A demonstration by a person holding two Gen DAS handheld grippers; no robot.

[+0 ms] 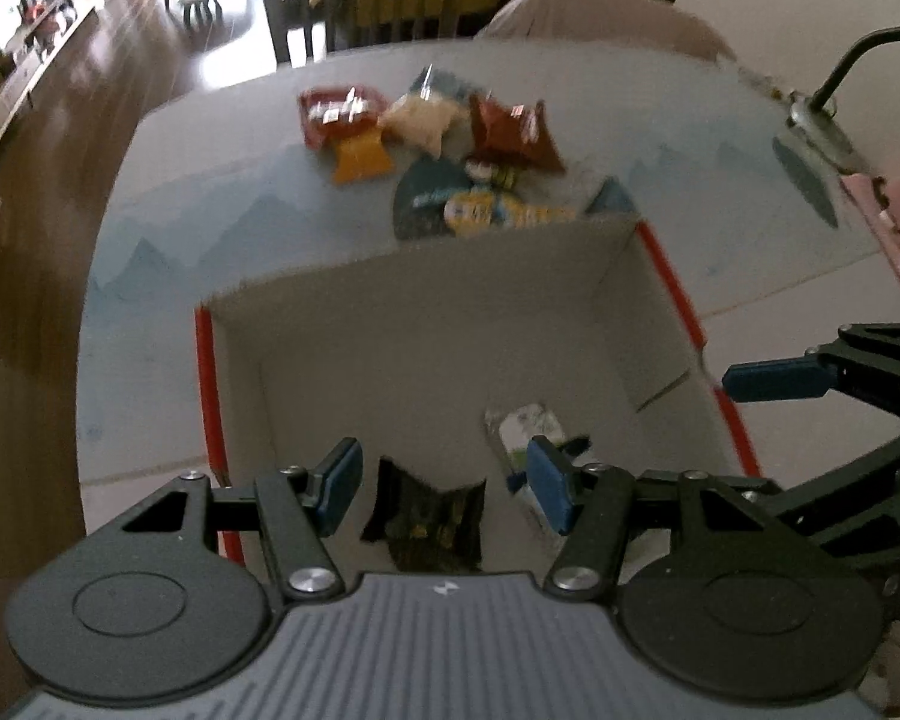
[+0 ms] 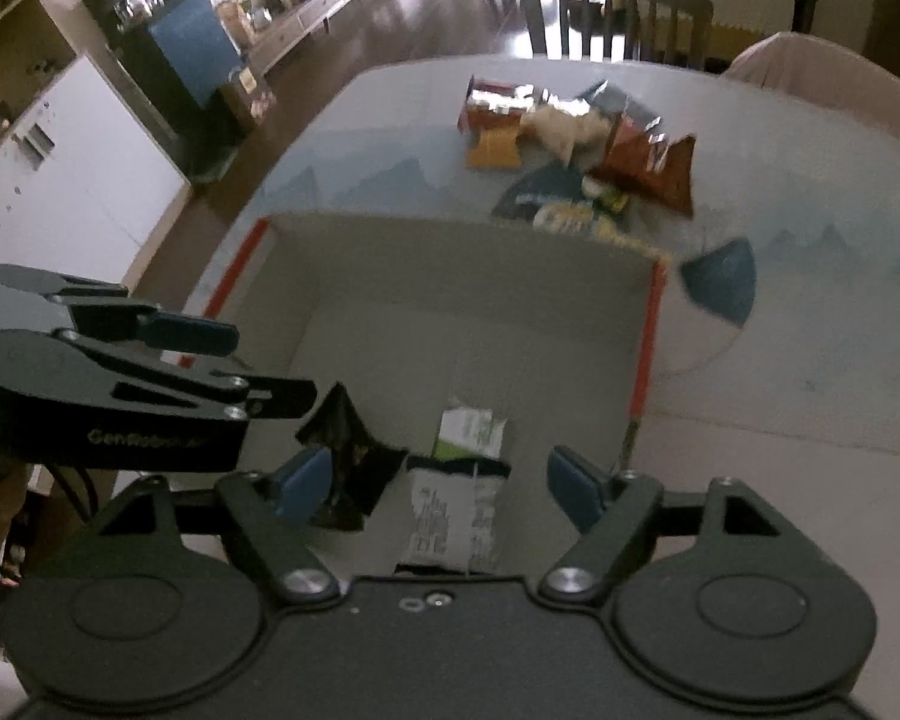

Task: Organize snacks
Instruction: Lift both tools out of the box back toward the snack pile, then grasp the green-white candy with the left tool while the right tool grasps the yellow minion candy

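two packets already in the cardboard box (image 2: 450, 300): a black packet (image 1: 429, 519) lying below and between the left gripper (image 1: 447, 483) pads, a green-white packet (image 2: 462, 480) under the right gripper (image 2: 441, 483). both grippers spread, holding nothing. remaining snack pile (image 1: 438, 144) sits well ahead, beyond the box's far wall. judged step: between deposits. next move calls for reaching over the far wall to pinch one packet.

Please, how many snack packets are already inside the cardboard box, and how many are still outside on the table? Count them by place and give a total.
Inside the box: 2, a black packet and a white-green packet.
Outside on the table: about 6 in one blurred, overlapping pile, so this count is approximate.
Total: about 8.
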